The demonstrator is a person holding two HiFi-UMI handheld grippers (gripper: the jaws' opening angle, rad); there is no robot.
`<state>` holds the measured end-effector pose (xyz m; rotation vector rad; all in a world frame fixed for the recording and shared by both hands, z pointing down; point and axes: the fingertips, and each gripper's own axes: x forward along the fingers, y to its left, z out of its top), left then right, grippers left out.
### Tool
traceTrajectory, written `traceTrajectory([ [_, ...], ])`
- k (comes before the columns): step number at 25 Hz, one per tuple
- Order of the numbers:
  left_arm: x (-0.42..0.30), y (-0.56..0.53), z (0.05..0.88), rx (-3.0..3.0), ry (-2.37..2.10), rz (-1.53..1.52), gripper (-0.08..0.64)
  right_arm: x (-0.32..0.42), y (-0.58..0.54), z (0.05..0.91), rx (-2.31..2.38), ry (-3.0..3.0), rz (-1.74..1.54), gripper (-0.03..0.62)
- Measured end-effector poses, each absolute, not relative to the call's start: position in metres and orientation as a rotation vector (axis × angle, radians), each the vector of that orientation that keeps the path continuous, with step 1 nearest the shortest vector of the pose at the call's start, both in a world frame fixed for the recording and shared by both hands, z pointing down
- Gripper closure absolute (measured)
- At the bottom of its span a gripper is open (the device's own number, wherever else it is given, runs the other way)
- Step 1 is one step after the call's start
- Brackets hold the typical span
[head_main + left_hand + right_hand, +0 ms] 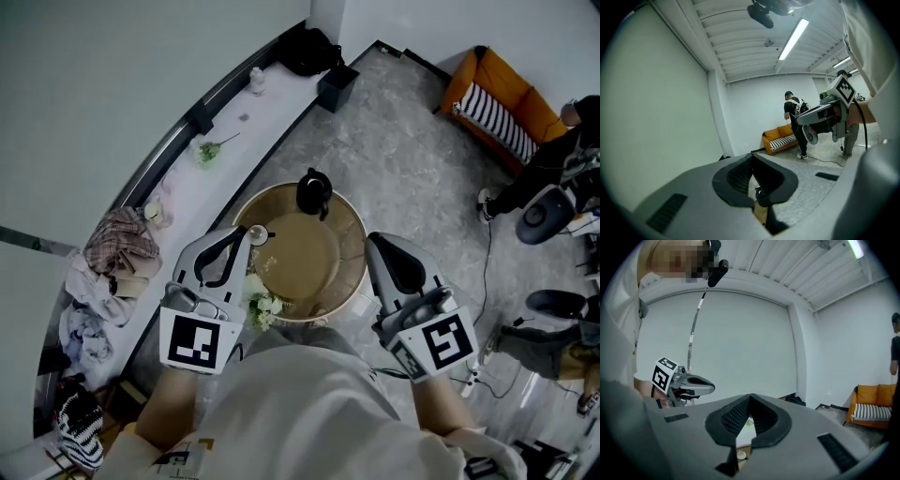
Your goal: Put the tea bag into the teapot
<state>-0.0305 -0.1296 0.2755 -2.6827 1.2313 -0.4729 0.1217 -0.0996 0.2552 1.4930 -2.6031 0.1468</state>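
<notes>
- Nearest to us: both tools held up over the near edge of a round wooden surface (309,258), one at each side, marker cubes toward the person.
- Left tool (752,159): tips met at the front, dark pads together, nothing clamped. Through the slit under the pads we saw only a strip of wood and a small dark shape that we could not identify.
- Right tool (750,399): likewise closed at the tips, holding nothing. A small pale cup showed through its lower gap.
- White flowers (261,305) lay at the near left rim of the surface, just beside the left tool.
- Small pale cup (255,235) stood on the surface at its left side, close under the left tool's tips.
- Black teapot (313,192) stood upright at the far edge of the surface, lid on, well apart from both tools.
- Tea bag: we could not make it out in any view.
- Beyond, a pale ledge (234,122) ran along the curved wall with a heap of cloth (117,246) on it.
- Farthest, an orange sofa (497,98) with a striped cushion.
</notes>
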Motion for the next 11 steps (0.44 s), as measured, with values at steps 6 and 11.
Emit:
traceTrajectory([
  [6, -0.0291, -0.1251, 0.2762, -2.695, 1.237, -0.469, 0.552, 0.1241, -0.0974, 0.2581, 1.491, -2.603, 0.157, 0.586],
  [11, -0.0288, -0.1246, 0.2756, -2.696, 1.249, -0.477, 0.552, 0.1278, -0.0981, 0.2553, 1.492, -2.606, 0.153, 0.586],
])
